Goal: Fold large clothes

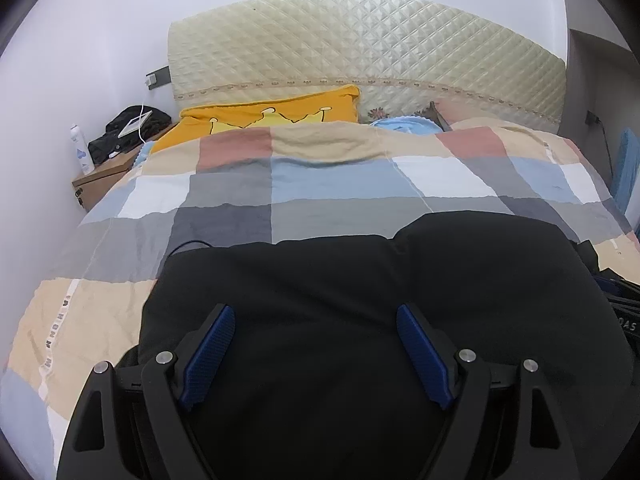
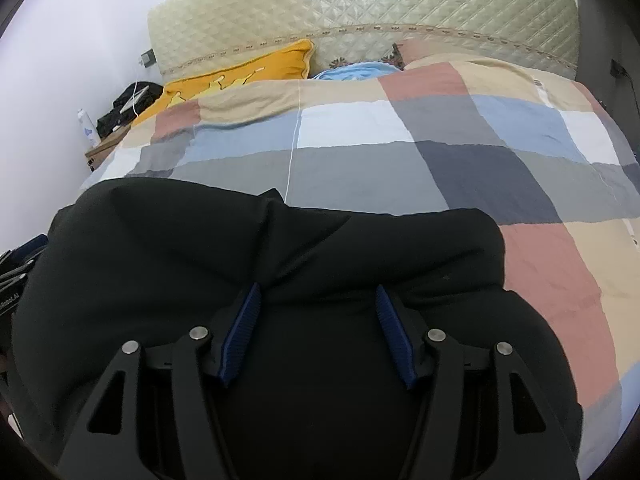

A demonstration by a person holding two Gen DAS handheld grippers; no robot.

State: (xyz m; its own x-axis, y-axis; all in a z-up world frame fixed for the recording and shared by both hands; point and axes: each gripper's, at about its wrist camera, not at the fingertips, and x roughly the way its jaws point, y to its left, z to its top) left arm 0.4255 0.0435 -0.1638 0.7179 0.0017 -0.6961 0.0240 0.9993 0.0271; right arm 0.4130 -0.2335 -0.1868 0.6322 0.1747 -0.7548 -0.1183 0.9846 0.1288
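A large black garment (image 1: 360, 288) lies on the checked quilt (image 1: 320, 188) at the near end of the bed. It looks folded over, with a rounded far edge. My left gripper (image 1: 316, 314) is open, its blue pads (image 1: 212, 348) spread just above the garment's left part. In the right wrist view the same garment (image 2: 280, 248) fills the near half, with a crease between the jaws. My right gripper (image 2: 318, 294) is open above the garment's right part. Neither gripper holds anything.
The quilt (image 2: 400, 160) covers the bed up to a quilted cream headboard (image 1: 360, 48). A yellow pillow (image 1: 272, 114) and a blue pillow (image 1: 404, 126) lie at the head. A wooden nightstand (image 1: 104, 178) with a bottle and black bag stands at left. The other gripper's black body (image 1: 624, 308) shows at the right edge.
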